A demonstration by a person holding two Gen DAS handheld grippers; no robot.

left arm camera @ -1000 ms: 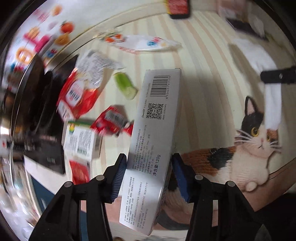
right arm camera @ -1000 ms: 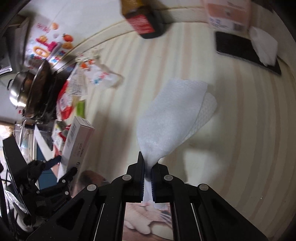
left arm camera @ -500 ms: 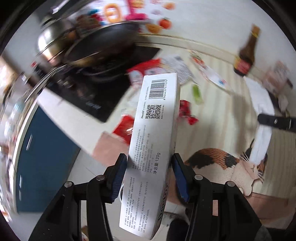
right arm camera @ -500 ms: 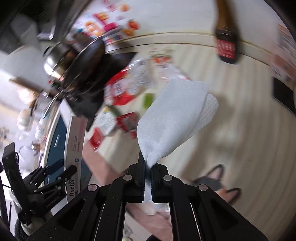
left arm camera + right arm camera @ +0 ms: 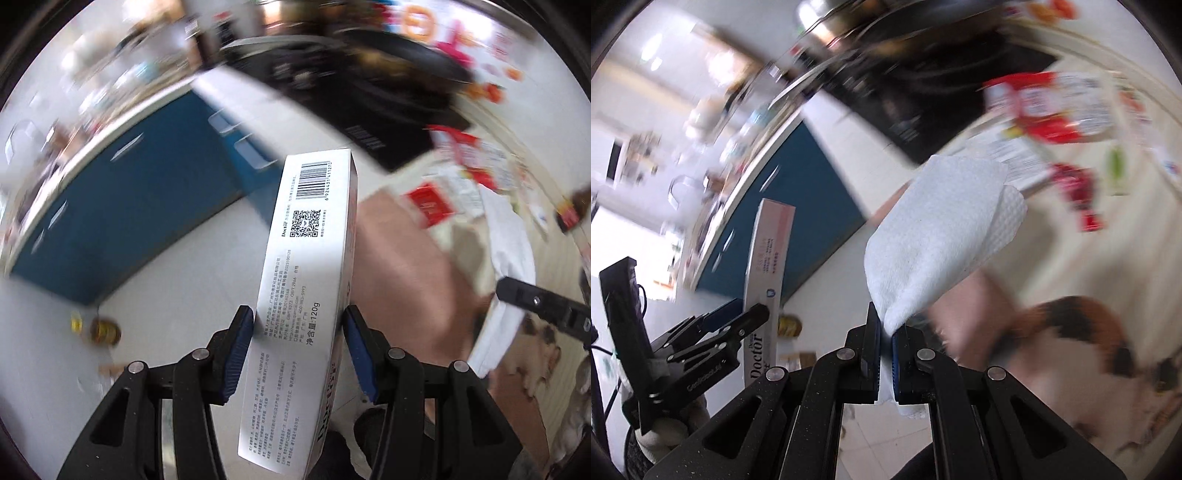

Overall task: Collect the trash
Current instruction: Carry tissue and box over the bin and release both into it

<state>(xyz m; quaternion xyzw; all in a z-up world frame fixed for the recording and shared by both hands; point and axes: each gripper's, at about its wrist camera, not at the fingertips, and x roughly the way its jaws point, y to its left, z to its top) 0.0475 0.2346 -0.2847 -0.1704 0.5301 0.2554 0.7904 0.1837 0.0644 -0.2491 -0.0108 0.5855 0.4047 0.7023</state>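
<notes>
My left gripper point(image 5: 297, 339) is shut on a long white toothpaste box point(image 5: 306, 273) with a barcode and QR code, held in the air over the floor; it also shows in the right wrist view point(image 5: 768, 266). My right gripper point(image 5: 884, 343) is shut on a white paper towel point(image 5: 942, 240) that stands up from the jaws; the towel also shows in the left wrist view point(image 5: 506, 280). Red and white wrappers point(image 5: 1049, 103) and a green scrap point(image 5: 1115, 166) lie on the striped table, blurred.
A blue cabinet point(image 5: 129, 199) with a white countertop stands to the left. A black cooktop point(image 5: 354, 99) with a pan is at the back. A white tiled floor point(image 5: 147, 306) holds a small yellow object point(image 5: 105, 330). A cat-print mat point(image 5: 1082, 332) lies at the right.
Both grippers have swung left and away from the striped table, carrying the box and the paper towel. The floor and blue cabinet now fill the views.
</notes>
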